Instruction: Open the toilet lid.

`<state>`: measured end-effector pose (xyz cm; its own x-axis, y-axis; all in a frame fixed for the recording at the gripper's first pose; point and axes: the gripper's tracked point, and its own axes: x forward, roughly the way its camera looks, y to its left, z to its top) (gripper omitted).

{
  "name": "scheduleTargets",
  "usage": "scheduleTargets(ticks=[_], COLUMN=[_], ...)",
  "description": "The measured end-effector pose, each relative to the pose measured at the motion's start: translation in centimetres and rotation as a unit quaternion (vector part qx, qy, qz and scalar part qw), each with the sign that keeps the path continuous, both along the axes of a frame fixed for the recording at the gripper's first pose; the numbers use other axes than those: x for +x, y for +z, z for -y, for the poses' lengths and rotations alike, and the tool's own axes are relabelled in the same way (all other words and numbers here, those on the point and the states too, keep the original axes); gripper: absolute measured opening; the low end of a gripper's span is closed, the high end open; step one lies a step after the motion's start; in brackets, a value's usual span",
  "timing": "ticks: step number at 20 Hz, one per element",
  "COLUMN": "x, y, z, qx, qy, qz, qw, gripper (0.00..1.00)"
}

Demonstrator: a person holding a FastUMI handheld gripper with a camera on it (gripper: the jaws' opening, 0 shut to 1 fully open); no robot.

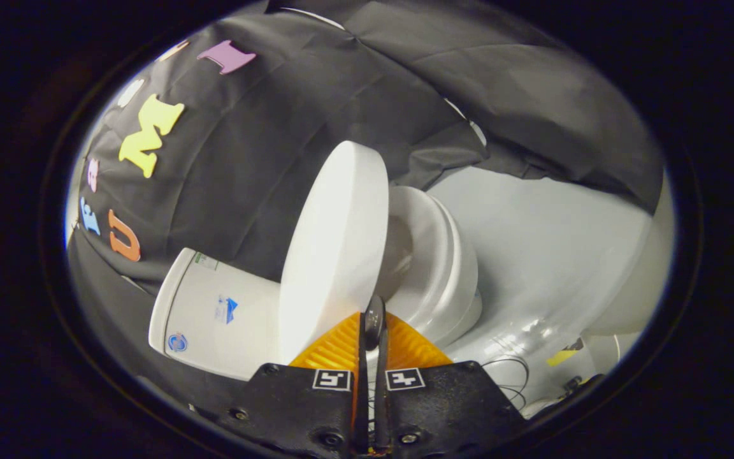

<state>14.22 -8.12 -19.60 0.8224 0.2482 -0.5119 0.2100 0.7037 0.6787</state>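
Both fingers [373, 322] pinch the rim of the smooth, rounded white lid [335, 255], raised off the bowl [443, 268].

You'll find nothing legible here. The toilet tank [214, 319] carries three small stickers [227, 310], all too small and blurred to make out. Below the tank, two square black-and-white coded markers [332, 380] sit on the gripper [374, 319]. Its fingers are drawn close together at the raised toilet lid's [332, 255] rim; you cannot tell whether they pinch it.
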Motion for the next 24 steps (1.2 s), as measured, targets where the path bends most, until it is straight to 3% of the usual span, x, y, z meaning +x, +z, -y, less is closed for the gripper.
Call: scheduleTargets(ticks=[7,24], x=[-0.4,-0.9], y=[3.4,7.5], z=[-1.4,-3.5], qx=[-0.057,-0.139], qy=[0.013,0.016], qz=[0.039,0.066], qw=[0.998,0.988], gripper=[0.06,0.07])
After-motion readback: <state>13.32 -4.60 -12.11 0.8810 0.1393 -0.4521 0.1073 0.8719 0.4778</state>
